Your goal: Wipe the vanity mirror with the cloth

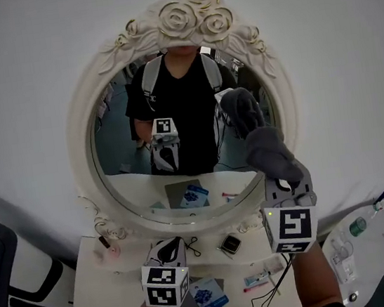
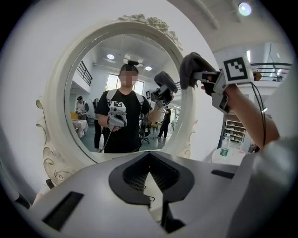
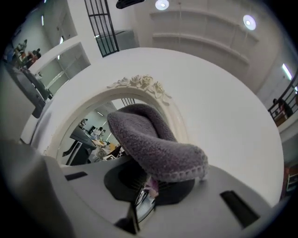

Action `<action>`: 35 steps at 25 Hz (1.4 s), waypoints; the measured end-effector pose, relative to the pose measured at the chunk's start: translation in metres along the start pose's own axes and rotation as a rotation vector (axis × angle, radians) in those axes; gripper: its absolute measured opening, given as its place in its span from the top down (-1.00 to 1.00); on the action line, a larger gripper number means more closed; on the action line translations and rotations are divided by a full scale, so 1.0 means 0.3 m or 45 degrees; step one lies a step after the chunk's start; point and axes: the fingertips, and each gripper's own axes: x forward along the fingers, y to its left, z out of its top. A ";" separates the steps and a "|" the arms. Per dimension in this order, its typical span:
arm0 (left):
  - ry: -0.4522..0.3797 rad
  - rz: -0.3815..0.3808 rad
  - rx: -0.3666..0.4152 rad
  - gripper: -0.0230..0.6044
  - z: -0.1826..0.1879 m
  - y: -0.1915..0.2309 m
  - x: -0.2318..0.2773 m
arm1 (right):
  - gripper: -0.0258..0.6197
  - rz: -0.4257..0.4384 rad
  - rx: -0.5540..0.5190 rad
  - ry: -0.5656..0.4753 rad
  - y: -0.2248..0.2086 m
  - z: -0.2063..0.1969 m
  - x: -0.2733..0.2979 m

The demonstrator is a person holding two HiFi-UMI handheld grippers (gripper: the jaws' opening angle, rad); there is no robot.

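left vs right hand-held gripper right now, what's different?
Load: the right hand-held gripper is shut on the grey cloth; the left hand-held gripper is shut with nothing between its jaws.
Height: the right one is raised by the right edge of the mirror; the left one sits lower, below the mirror's bottom rim.
Shared: both carry a marker cube and point at the mirror.

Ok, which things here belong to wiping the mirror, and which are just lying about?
For the job: round white rose-framed vanity mirror, fluffy grey cloth, right gripper clamping it.
Lying about: blue packet, small square dark case, on the white table.
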 end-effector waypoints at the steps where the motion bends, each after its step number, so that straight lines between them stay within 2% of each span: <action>1: -0.007 -0.009 0.002 0.92 0.006 0.000 -0.004 | 0.80 -0.021 -0.028 -0.008 -0.019 0.032 0.021; 8: -0.052 -0.027 0.015 0.92 0.044 0.015 -0.021 | 0.80 -0.122 -0.088 0.058 -0.078 0.103 0.151; 13: -0.050 -0.015 -0.006 0.92 0.032 0.047 -0.018 | 0.80 -0.164 -0.118 0.135 -0.071 0.056 0.203; 21: -0.035 -0.017 -0.015 0.92 0.020 0.059 0.003 | 0.80 -0.221 -0.234 0.163 -0.071 0.018 0.209; 30: -0.018 -0.022 0.004 0.92 0.008 0.048 0.011 | 0.80 -0.189 -0.198 0.254 -0.049 -0.137 0.167; 35: -0.007 -0.016 0.005 0.92 -0.005 0.047 0.003 | 0.80 -0.140 -0.187 0.365 0.009 -0.299 0.117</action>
